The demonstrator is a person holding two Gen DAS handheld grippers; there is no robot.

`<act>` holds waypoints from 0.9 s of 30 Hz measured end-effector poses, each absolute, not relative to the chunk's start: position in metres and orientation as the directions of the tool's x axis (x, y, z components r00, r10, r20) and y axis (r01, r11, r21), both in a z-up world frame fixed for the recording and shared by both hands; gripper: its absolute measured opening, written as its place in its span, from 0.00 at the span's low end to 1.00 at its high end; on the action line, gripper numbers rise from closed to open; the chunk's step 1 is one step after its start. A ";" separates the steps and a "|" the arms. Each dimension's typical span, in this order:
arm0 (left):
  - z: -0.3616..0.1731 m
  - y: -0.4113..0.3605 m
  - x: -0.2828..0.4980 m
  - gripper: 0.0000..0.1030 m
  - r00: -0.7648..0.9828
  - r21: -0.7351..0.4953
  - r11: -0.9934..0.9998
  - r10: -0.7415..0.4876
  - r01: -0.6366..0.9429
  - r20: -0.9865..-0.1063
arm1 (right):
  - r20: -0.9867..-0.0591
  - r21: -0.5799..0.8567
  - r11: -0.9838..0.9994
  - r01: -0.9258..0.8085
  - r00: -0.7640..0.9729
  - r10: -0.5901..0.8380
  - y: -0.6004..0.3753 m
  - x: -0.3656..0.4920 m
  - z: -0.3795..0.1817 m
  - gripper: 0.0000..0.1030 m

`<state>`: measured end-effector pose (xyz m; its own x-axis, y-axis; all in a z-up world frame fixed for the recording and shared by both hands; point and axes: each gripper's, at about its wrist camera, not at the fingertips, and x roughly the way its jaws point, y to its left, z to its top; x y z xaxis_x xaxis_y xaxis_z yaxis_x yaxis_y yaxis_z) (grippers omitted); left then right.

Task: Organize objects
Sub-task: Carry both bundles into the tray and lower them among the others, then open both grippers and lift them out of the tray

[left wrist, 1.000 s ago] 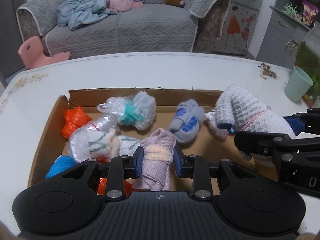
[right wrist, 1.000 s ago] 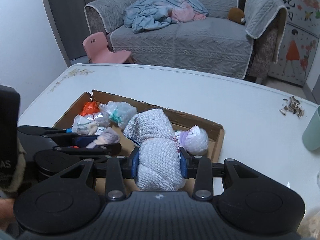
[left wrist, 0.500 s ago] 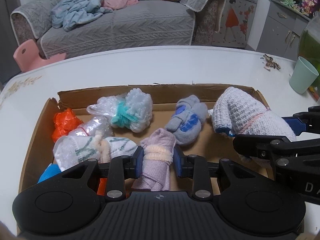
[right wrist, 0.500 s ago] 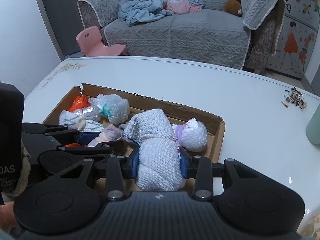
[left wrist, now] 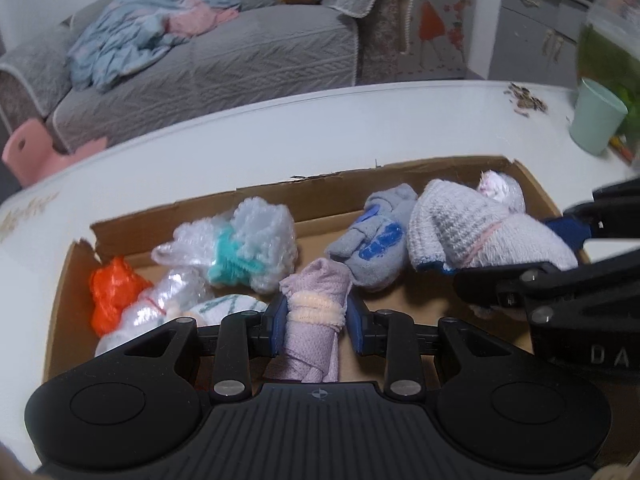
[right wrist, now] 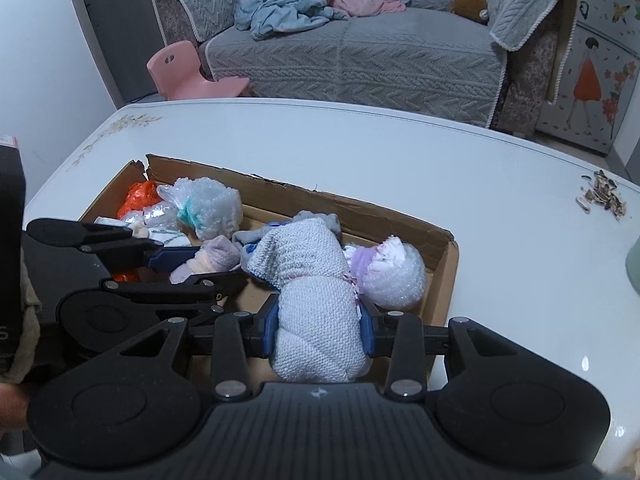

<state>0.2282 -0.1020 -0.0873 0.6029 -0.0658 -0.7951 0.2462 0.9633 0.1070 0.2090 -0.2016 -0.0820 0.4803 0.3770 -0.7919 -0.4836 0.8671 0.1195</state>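
Now: left gripper (left wrist: 316, 320) clamps lilac roll (left wrist: 314, 332) over box (left wrist: 400, 184) near edge | right gripper (right wrist: 319, 330) clamps white knit roll (right wrist: 316, 300) over box right end, beside bubble-wrap ball (right wrist: 394, 276).

Soft, even indoor light is falling on the white desk (right wrist: 500, 216), which is showing small glare spots near its right edge. The left wrist view is smearing with motion blur; fisheye distortion is bending both views' edges.
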 end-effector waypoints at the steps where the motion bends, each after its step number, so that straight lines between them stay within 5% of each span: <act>1: -0.088 -0.102 0.229 0.36 0.605 0.115 0.959 -0.069 0.260 -0.793 | -0.790 0.121 0.868 -0.481 0.483 0.377 -0.202 0.210 -0.083 0.34; 18: -0.091 -0.094 0.237 0.37 0.614 0.110 0.943 -0.113 0.313 -0.781 | -0.794 0.110 0.859 -0.500 0.476 0.379 -0.200 0.216 -0.093 0.35; 27: -0.089 -0.093 0.239 0.53 0.593 0.095 0.947 -0.112 0.306 -0.797 | -0.805 0.095 0.862 -0.498 0.471 0.361 -0.202 0.215 -0.095 0.41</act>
